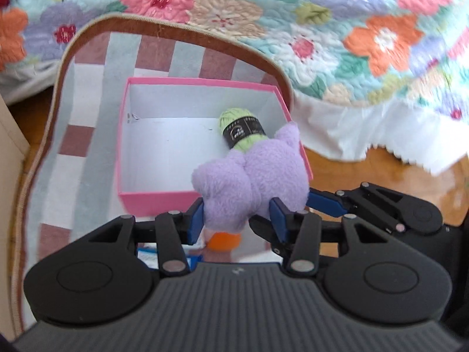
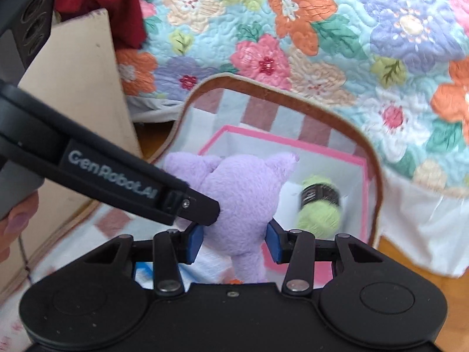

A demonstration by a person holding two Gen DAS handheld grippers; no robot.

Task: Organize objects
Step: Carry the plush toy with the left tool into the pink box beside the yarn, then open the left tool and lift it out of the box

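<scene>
Plush (image 1: 252,173): purple, orange foot below – pinched from both sides, above the box's near right corner.
Left gripper (image 1: 237,220): blue pads pressed into the plush's lower body.
Right gripper (image 2: 234,237): pads (image 2: 195,242) against the plush too; clamped.
Box (image 1: 152,199): pink, white inside, on a checked mat (image 1: 85,135).
Yarn (image 1: 241,127): green, black band – lying inside the box, far right.
Quilt (image 1: 351,29): floral, behind.
</scene>
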